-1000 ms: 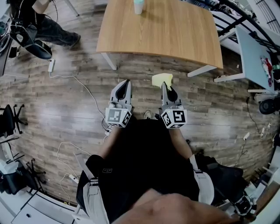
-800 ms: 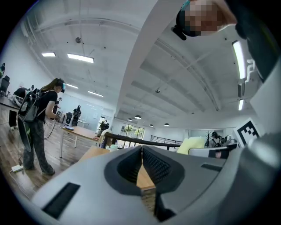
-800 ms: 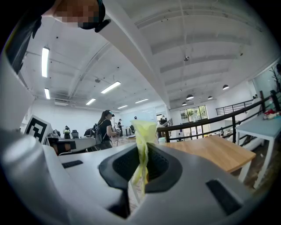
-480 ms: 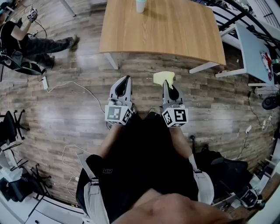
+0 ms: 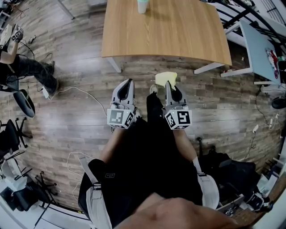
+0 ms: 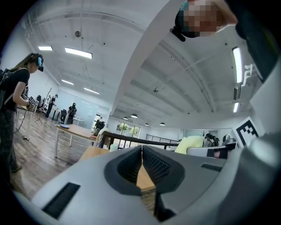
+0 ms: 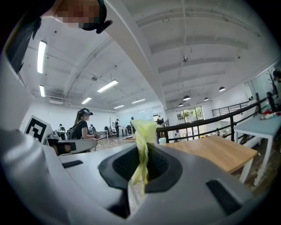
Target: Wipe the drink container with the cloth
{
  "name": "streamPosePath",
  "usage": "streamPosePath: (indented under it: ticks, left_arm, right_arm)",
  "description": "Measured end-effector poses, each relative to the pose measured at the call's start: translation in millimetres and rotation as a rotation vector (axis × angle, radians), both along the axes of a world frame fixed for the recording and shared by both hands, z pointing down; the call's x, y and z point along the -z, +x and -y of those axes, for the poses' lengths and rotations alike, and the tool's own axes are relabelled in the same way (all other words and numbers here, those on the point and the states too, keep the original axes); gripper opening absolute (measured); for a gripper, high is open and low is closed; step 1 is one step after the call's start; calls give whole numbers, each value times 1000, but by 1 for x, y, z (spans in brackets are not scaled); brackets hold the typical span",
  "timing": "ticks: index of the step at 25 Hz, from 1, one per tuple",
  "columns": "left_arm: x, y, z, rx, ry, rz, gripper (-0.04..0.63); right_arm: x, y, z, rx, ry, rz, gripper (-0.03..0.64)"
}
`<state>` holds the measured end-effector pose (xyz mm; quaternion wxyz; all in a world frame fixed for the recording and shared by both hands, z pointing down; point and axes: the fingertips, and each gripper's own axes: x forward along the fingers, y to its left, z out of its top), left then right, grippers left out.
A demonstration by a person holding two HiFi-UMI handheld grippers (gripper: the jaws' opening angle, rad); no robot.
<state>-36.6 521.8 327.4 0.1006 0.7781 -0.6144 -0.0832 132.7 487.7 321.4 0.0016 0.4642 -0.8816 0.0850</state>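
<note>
Left gripper (image 5: 128,83): jaws pressed together with nothing between them; centre of the head view, over the plank floor (image 5: 76,112).
Right gripper (image 5: 167,84): clenched on the yellow cloth (image 5: 166,78), which sticks up beyond the jaw tips; just right of centre.
Drink container (image 5: 142,6): pale cup, upright on the wooden table (image 5: 178,33); top centre of frame, well apart from both grippers.
Table position: upper middle; both grippers are short of its near edge.
Bystander (image 5: 20,67): upper left of frame.
</note>
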Motion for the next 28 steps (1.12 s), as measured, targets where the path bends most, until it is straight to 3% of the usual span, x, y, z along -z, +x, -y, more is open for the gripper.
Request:
streamPosePath:
  ticks: [16, 28]
  left_arm:
    - [-17, 6, 135, 22, -18, -17, 25]
    - [-12, 19, 238, 125, -33, -6, 25]
  right_arm:
    - [-3, -3, 146, 46, 13, -31, 43]
    - [-15, 5, 261, 155, -15, -11, 43]
